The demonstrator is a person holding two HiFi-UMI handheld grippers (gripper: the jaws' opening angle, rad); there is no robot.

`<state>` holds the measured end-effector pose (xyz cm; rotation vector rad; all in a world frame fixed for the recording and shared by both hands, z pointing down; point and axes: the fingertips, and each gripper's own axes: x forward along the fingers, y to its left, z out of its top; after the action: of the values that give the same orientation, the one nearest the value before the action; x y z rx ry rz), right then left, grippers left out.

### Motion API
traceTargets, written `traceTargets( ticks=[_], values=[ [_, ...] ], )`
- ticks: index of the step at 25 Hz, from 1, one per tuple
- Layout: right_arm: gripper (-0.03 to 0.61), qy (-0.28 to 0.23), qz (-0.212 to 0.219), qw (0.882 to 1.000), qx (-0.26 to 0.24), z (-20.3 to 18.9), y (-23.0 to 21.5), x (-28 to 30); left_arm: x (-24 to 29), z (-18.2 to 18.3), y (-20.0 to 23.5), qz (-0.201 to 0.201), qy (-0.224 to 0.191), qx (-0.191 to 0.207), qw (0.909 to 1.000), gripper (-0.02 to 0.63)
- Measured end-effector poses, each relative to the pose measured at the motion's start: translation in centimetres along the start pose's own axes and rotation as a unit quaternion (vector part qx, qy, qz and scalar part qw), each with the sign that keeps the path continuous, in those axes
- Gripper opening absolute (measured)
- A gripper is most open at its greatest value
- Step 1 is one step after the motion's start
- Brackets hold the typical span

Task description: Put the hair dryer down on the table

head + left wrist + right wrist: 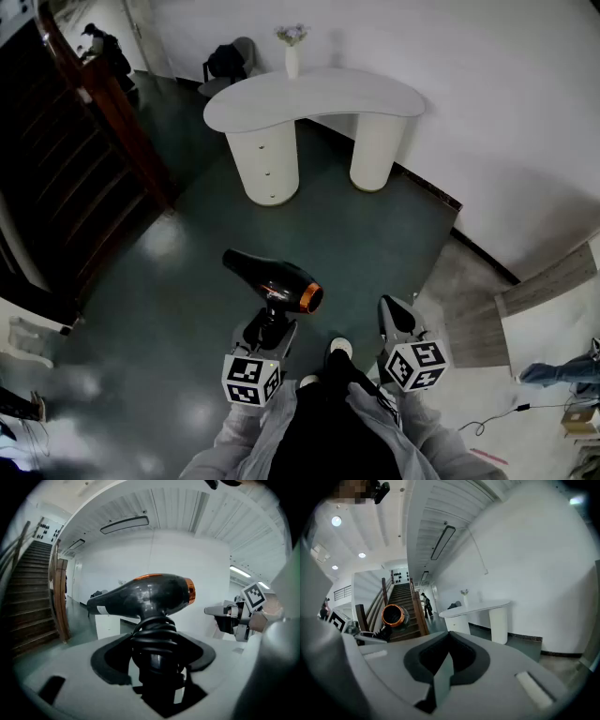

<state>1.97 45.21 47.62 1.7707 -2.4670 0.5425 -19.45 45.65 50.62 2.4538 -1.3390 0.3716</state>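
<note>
You stand in a building's entrance hall — wooden staircase (56,169), polished floor (187,309), white console table (319,94) bearing a vase (292,61).

Light is being mirrored by the hair dryer (272,277), its black plastic shell glossy and trimmed in shiny orange. Glare is being thrown back by the smooth dark floor (187,319). The table (309,98) is being shown smooth, matt white; the stair rail (112,103), polished reddish wood.

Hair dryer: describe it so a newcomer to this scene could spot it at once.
Start at the white curved table against the wall, then come back across the dark floor towards the person. There the left gripper holds the hair dryer by its cord-wrapped handle. It's the only black thing with an orange ring.
</note>
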Motion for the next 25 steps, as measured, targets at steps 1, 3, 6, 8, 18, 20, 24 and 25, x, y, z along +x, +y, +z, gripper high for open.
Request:
traceTargets(
  ticks=[1, 3, 6, 8, 18, 20, 24, 25],
  values=[
    [0.01, 0.001, -0.001, 1.0, 0.0, -0.2, 0.1, -0.2, -0.3, -0.1, -0.1, -0.001, 0.0, 0.0, 1.0, 0.293],
    [0.009, 0.002, -0.002, 1.0, -0.001, -0.5, 0.5, -0.6, -0.8, -0.3, -0.4, -0.003, -0.001, -0.001, 1.0, 0.293],
    [0.011, -0.008, 0.0, 1.0, 0.0, -0.3, 1.1, -1.0, -1.6, -0.7, -0.6, -0.003, -0.003, -0.001, 1.0, 0.293],
    [0.011, -0.015, -0.001, 1.0, 0.006, 0.2, 0.8, -0.6, -1.3, -0.6, -0.6, 0.0, -0.004, -0.001, 1.0, 0.293],
    [0.011, -0.006, -0.005, 1.0, 0.016, -0.3, -0.1, 0.4, -0.3, -1.2, 0.2, 0.012, 0.002, -0.012, 0.9999, 0.293],
    [0.011, -0.005, 0.0, 1.0, 0.017, -0.2, -0.5, 1.6, 0.7, -1.0, 0.7, 0.014, 0.003, -0.012, 0.9998, 0.293],
    [0.011, 0.003, 0.008, 1.0, 0.018, 0.9, -1.8, 5.5, 3.9, 0.6, 2.5, 0.024, 0.005, -0.015, 0.9996, 0.293],
    [0.011, 0.004, 0.01, 1.0, 0.018, 1.4, -2.4, 6.7, 5.0, 1.2, 3.0, 0.026, 0.005, -0.017, 0.9995, 0.293]
  ],
)
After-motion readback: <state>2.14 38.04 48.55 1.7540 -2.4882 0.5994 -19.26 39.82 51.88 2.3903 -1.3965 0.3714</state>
